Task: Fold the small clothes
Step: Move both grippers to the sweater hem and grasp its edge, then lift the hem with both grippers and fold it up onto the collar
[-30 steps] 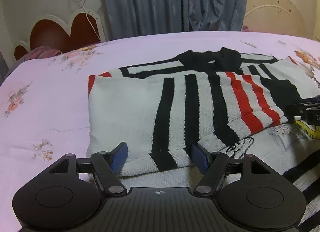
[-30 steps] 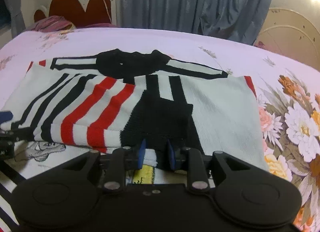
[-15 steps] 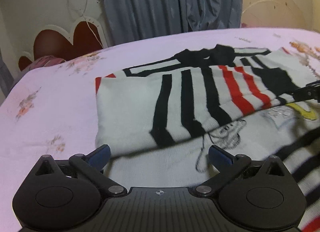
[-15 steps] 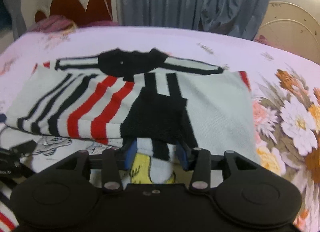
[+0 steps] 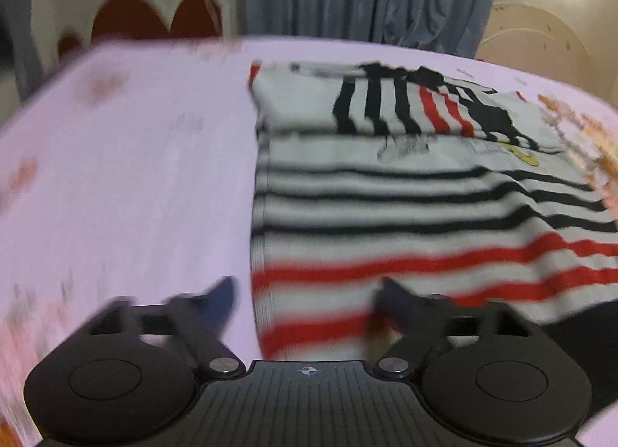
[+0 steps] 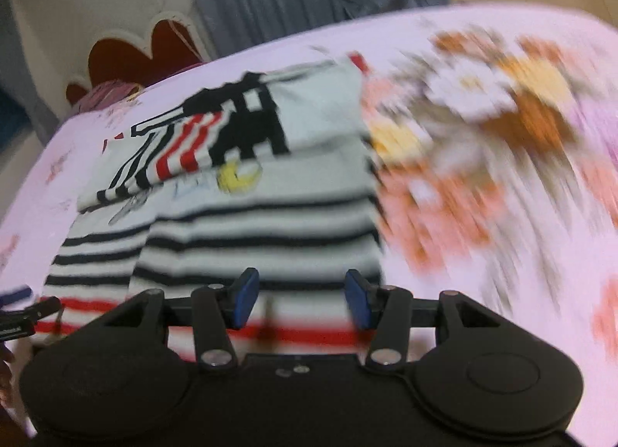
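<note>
- Left wrist view: the left claw (image 5: pixel 305 292) is spread and grips nothing; its jaws have just been closing. One finger is over the pink bed sheet (image 5: pixel 127 184), the other over the hem of the striped sweater (image 5: pixel 405 215), which lies flat on the bed.
- Right wrist view: the right claw (image 6: pixel 297 296) is spread, its jaws just opened wider, above the sweater's hem (image 6: pixel 262 223), nothing pinched. The sleeves are folded over the chest.

No readable text, brand or number anywhere. Only a small crosshair mark (image 5: pixel 308 371) on the left gripper's (image 5: pixel 307 294) housing. Faint white lettering on the black part at the right view's left edge, too blurred to read.
</note>
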`<state>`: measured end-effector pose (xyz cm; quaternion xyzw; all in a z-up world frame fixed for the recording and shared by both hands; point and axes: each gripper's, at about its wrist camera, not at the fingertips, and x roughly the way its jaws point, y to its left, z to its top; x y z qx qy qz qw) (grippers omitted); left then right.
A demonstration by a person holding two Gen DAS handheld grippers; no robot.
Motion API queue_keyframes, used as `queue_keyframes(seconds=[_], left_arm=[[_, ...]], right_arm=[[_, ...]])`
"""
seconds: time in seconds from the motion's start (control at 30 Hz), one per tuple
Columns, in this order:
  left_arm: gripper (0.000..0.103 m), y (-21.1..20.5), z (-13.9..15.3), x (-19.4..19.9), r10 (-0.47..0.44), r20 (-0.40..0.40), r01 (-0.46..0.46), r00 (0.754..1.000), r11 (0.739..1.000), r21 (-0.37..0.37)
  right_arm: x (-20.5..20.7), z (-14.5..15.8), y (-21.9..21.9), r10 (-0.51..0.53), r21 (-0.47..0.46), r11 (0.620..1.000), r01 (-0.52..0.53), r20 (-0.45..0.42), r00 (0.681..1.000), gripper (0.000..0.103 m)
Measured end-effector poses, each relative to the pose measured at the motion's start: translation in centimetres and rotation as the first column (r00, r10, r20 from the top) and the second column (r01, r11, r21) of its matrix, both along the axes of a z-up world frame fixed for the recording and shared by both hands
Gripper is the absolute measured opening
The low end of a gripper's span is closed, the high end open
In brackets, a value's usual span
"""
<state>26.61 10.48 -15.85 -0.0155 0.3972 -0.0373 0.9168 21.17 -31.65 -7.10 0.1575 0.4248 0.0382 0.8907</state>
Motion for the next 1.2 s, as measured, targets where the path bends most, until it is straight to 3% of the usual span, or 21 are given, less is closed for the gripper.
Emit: queue_keyframes(seconds=[0.1,0.2,0.33,0.43,0.57,0.6,0.7,0.73,0.77,0.8,0.87,0.93,1.0,1.07,1.2], left_arm=[[0.062,1.5,-0.8,-2.0,0.04,-0.032,-0.045,0.999,0.988,-0.149],[0.062,2.2,-1.4,-4.1,0.056,-0.039,-0.064,0.998,0.97,-0.233],[0.061,2.8,-2.0,-6.1,0.031,-0.046,-0.045,0.998,0.938,-0.343],[0.051,3.4,-2.8,-7.6,0.015,-0.049,-0.034,0.999,0.907,-0.421],[0.051,5.4,-3.9,-7.4,0.063,-0.074,-0.094,0.995,0.812,-0.576],[0.05,5.5,-4.1,-7.2,0.066,-0.076,-0.098,0.995,0.803,-0.588],[0.044,3.5,-3.3,-6.2,0.024,-0.047,-0.044,0.999,0.88,-0.473],[0.006,2.4,-2.9,-5.9,0.005,-0.041,-0.021,0.999,0.913,-0.407],[0.005,1.8,-2.7,-5.6,0.001,-0.042,-0.016,0.999,0.933,-0.359],[0.005,1.8,-2.3,-6.0,0.023,-0.002,-0.022,1.0,0.93,-0.368],[0.005,2.9,-1.1,-7.3,0.095,0.088,-0.047,0.992,0.897,-0.439],[0.005,3.4,-1.5,-7.3,0.109,0.063,-0.068,0.992,0.885,-0.46],[0.005,3.2,-3.0,-6.1,0.094,0.003,-0.083,0.996,0.902,-0.424],[0.005,3.7,-3.4,-5.3,0.118,-0.012,-0.109,0.993,0.871,-0.478],[0.005,4.4,-1.1,-3.7,0.156,0.052,-0.102,0.986,0.827,-0.552]], right_arm=[[-2.8,-1.9,-1.6,-0.062,0.105,0.992,0.066,-0.042,0.997,0.048],[-5.2,-2.9,-2.1,-0.076,0.203,0.976,0.08,-0.029,0.997,0.048],[-7.6,-3.4,-1.6,-0.042,0.302,0.952,0.049,-0.032,0.999,0.048],[-9.1,-3.7,-1.2,-0.002,0.347,0.938,0.01,-0.024,1.0,0.048],[-8.9,-4.1,-1.7,0.001,0.409,0.912,0.008,-0.022,1.0,0.047],[-8.6,-4.3,-2.0,-0.004,0.429,0.903,0.013,-0.023,1.0,0.044],[-7.2,-4.9,-2.1,0.001,0.445,0.895,0.011,-0.026,1.0,0.032],[-6.7,-5.0,-2.1,0.006,0.446,0.895,0.008,-0.03,1.0,0.027],[-6.5,-5.1,-2.1,0.009,0.439,0.898,0.008,-0.036,0.999,0.009],[-6.4,-5.1,-2.3,-0.001,0.438,0.899,0.016,-0.033,0.999,0.005],[-7.1,-4.1,-3.4,-0.053,0.504,0.863,0.021,0.05,0.997,0.005],[-7.4,-3.2,-4.7,-0.089,0.545,0.838,0.019,0.102,0.991,0.005],[-6.0,-3.4,-4.7,-0.056,0.489,0.872,0.012,0.075,0.996,0.005],[-4.2,-4.3,-4.2,-0.03,0.453,0.891,0.028,-0.004,1.0,0.005],[-2.1,-1.6,-3.8,-0.045,0.483,0.876,-0.005,0.092,0.995,0.005]])
